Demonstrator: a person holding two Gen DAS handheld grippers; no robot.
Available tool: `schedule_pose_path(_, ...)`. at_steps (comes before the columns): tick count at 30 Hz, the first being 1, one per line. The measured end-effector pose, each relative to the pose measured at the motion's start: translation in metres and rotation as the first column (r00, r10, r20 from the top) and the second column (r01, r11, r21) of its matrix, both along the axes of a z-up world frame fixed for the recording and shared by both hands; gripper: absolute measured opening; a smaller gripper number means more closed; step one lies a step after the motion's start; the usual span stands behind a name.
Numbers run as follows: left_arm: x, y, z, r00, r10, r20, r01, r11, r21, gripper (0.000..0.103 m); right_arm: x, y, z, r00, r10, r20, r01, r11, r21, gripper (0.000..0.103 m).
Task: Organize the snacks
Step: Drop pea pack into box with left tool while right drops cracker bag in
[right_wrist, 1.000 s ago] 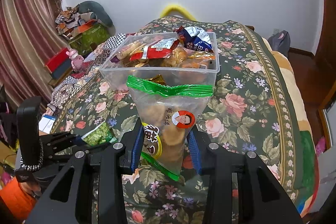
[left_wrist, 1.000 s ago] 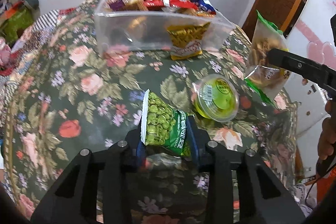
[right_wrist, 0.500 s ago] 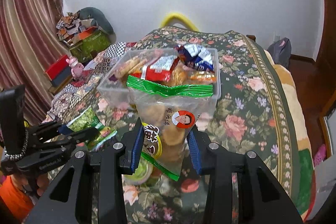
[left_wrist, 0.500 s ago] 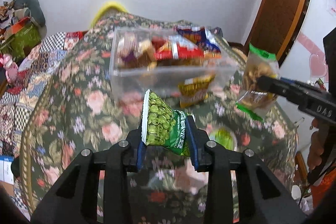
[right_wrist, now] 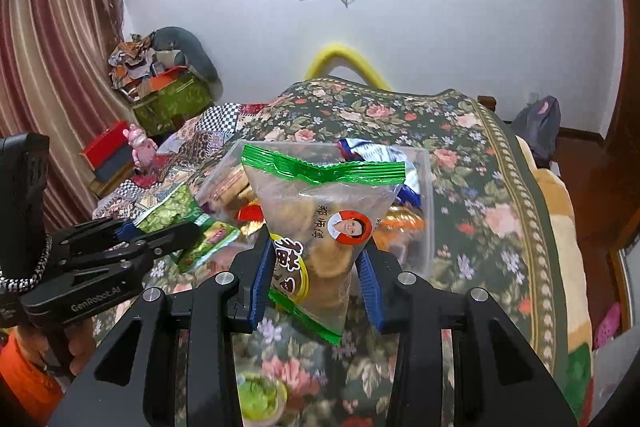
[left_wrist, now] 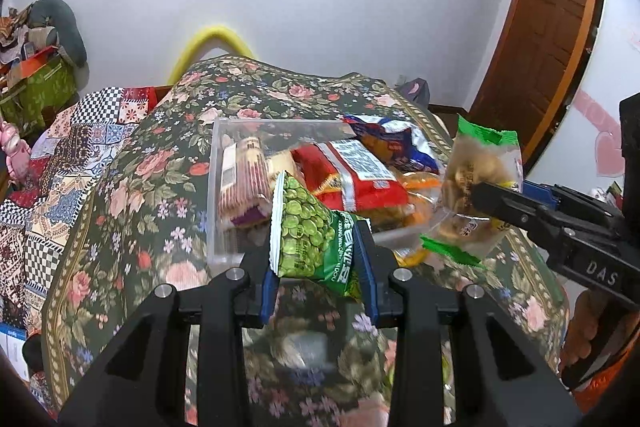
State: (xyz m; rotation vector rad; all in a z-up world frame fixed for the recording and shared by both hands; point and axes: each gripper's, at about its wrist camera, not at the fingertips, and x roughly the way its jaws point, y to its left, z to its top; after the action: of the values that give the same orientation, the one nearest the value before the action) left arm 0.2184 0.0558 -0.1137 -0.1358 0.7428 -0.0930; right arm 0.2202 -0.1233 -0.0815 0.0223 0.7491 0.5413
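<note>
a: what have you got in each hand?

b: my left gripper (left_wrist: pixel 318 263) is clamped on the green pea packet (left_wrist: pixel 310 233), blue pads pressed to both of its sides. my right gripper (right_wrist: pixel 316 273) is closed on the clear cracker bag (right_wrist: pixel 322 227) with the green top seal, and the bag stands upright between the pads.

a: and where's the bin?

b: the clear plastic bin (left_wrist: pixel 218 163) sits on the floral bedspread (left_wrist: pixel 132 187), on the far side of both packets. it already holds a red packet (left_wrist: pixel 352 179), a blue and white one (left_wrist: pixel 394 143) at its far right, and a striped pack (left_wrist: pixel 244 183) along its left side.

a: how do the two packets sit relative to it?

b: both are off the bedspread; the pea packet is in front of the bin's near wall, the cracker bag near its right end.

a: anything else down there?

b: a green cup (right_wrist: pixel 258 397), blurred, low and near on the bedspread.
</note>
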Motion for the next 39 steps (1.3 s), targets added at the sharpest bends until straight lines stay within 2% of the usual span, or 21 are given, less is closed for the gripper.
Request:
schedule_pose_path(11,0.036,0.011,-0.017,1.000,0.008,-0.019,-0.007,0.999,0.036,0.034,0.028,0.035,-0.016,0.999,0.041,-0.009,-0.041,0.999,-0.029,0.036)
schedule_pose_path(18,0.037,0.007,-0.024,1.000,-0.011,-0.029,0.014,0.997,0.077,0.035,0.033,0.049,-0.023,0.998,0.067,-0.002,-0.067,0.997,-0.040,0.036)
schedule_pose_path(21,0.038,0.012,-0.027,0.999,0.003,-0.039,0.000,0.998,0.061,0.037,0.037,0.053,-0.030,0.997,0.071,-0.006,-0.071,0.996,-0.057,0.036)
schedule_pose_path(24,0.038,0.015,-0.028,0.998,0.018,-0.057,-0.015,0.999,0.050,0.047,0.043,0.053,-0.035,0.998,0.064,-0.022,-0.065,0.996,-0.065,0.036)
schedule_pose_path(26,0.037,0.017,-0.029,0.998,0.028,-0.062,-0.024,0.998,0.060,0.058,0.046,0.053,-0.036,0.997,0.069,-0.036,-0.071,0.996,-0.058,0.036)
schedule_pose_path(30,0.034,0.019,-0.031,0.997,0.034,-0.074,-0.030,0.998,0.056,0.064,0.043,0.056,-0.034,0.996,0.084,-0.037,-0.087,0.992,-0.089,0.037)
schedule_pose_path(34,0.026,0.020,-0.027,0.997,0.031,-0.067,-0.028,0.998,0.048,0.064,0.036,0.049,-0.027,0.998,0.061,-0.032,-0.063,0.993,-0.099,0.054)
schedule_pose_path(39,0.009,0.018,-0.015,0.999,0.021,-0.044,-0.019,0.998,0.059,0.067,0.024,0.033,-0.016,0.998,0.059,-0.016,-0.060,0.996,-0.072,0.057)
